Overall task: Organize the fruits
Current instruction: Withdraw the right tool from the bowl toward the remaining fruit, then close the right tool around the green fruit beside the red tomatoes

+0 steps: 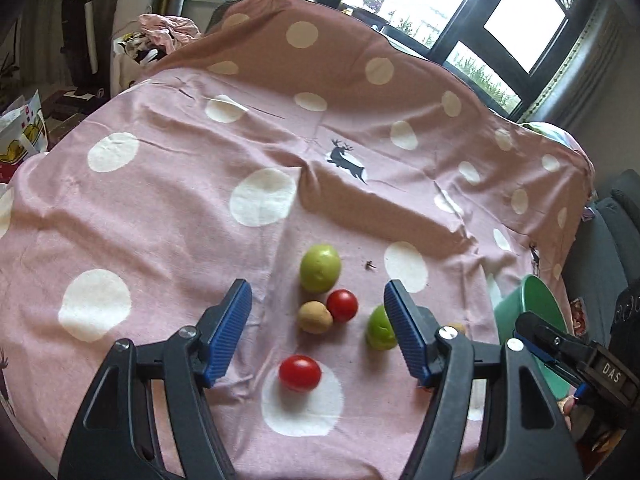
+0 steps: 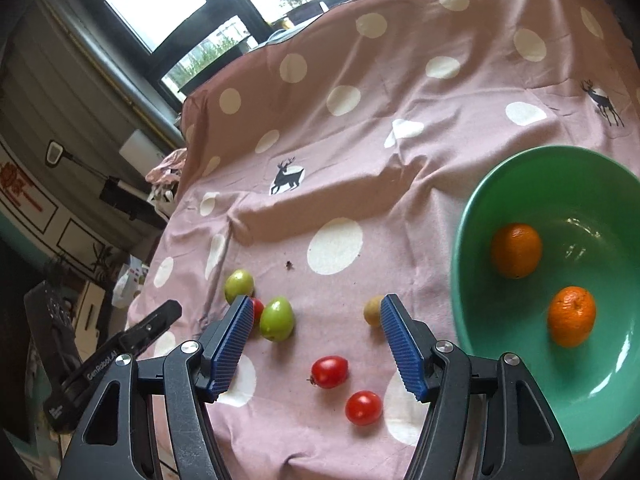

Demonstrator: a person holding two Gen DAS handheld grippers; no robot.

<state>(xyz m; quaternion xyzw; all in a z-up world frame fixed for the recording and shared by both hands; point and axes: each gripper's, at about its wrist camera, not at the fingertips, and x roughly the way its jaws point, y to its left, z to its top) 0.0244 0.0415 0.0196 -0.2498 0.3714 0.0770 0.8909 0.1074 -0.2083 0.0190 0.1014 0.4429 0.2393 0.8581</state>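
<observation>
Held both grippers, left [image 1: 318, 334] and right [image 2: 317, 344], with jaws wide apart and empty above loose fruits [image 2: 329, 371] on the dotted cloth [image 2: 360, 152]; kept two oranges [image 2: 516, 250] in the green bowl [image 2: 600, 396].

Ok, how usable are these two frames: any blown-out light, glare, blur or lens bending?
Left wrist view: windows blown out white, strong fisheye bending with dark corners, pink dotted cloth and fruit sharp. Right wrist view: same overexposed windows, small glare streaks inside the green plastic bowl, soft shadows in the cloth folds, no motion blur.
</observation>
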